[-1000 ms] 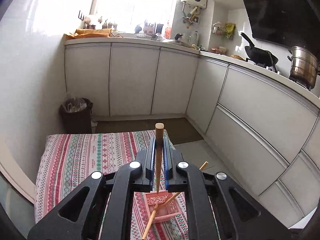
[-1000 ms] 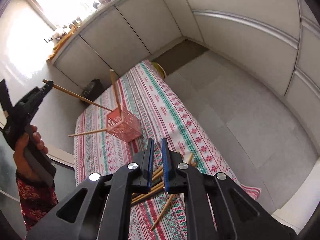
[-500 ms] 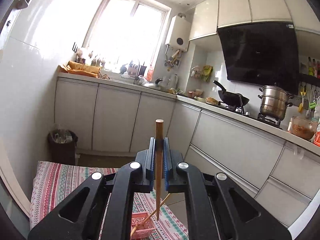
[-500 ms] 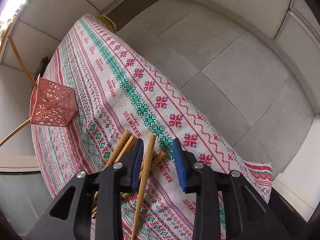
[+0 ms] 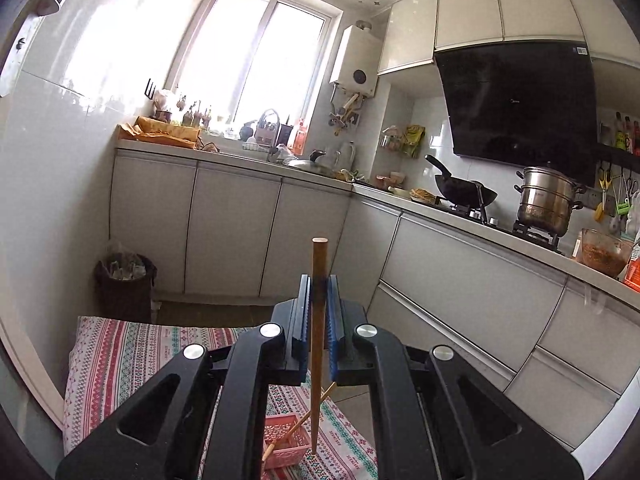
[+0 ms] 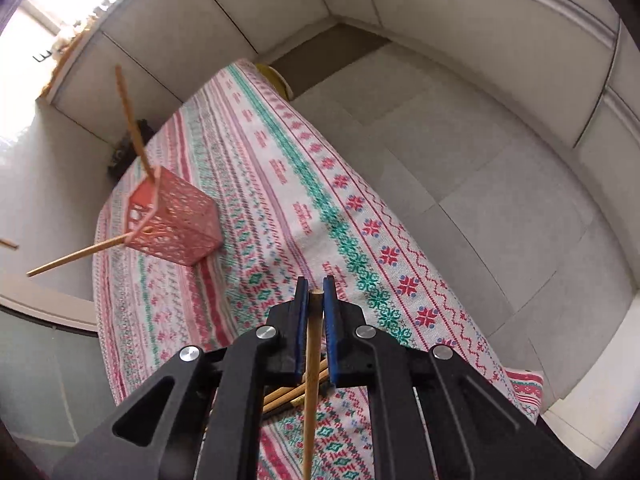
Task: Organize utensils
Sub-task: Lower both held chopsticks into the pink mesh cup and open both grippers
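Two chopsticks are already sitting in the basket [image 6: 172, 220]. The left gripper [image 5: 319, 320] is pinching a third chopstick [image 5: 319, 280] above the basket, the right gripper [image 6: 316, 320] is clamping another [image 6: 312, 380] off the pile [image 6: 288, 396] near the basket, maybe four left.

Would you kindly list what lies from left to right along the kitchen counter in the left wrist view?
Orange cloth bundle → white kettle → black wok → stainless steel steamer pot → glass bowl of reddish food.
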Demonstrator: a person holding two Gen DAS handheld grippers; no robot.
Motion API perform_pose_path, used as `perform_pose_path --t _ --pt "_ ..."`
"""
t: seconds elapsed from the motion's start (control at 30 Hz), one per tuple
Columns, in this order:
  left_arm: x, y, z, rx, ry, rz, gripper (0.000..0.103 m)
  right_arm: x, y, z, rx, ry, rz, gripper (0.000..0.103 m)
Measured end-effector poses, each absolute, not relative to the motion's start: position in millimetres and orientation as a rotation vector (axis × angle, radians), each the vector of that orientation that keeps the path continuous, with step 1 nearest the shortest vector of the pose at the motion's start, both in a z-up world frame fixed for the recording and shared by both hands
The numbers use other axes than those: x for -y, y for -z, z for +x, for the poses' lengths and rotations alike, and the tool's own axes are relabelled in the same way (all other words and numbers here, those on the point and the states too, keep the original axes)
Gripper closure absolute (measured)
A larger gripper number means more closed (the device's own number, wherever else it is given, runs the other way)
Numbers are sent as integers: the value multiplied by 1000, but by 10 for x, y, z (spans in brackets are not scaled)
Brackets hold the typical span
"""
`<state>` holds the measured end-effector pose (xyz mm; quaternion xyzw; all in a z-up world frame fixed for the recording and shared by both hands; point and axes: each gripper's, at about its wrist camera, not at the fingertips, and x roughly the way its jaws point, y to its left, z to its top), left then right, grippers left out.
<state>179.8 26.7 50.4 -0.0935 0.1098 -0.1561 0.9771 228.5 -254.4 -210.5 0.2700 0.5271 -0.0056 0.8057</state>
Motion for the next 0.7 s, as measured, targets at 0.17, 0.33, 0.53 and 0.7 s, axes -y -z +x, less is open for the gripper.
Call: perform_pose_path --t 0.17,0.33,0.53,0.7 --pt "-237 -423 1989 -242 283 -186 97 2562 1317 2162 -969 -78 557 95" --pt "-127 -239 2300 -289 230 -163 97 2588 624 2255 -818 -152 560 95" --pt "-16 91 2674 -354 161 -125 97 2586 129 2522 -717 -202 546 95" --pt "92 399 2894 -475 136 -88 95 2506 -45 2756 -676 -220 534 95"
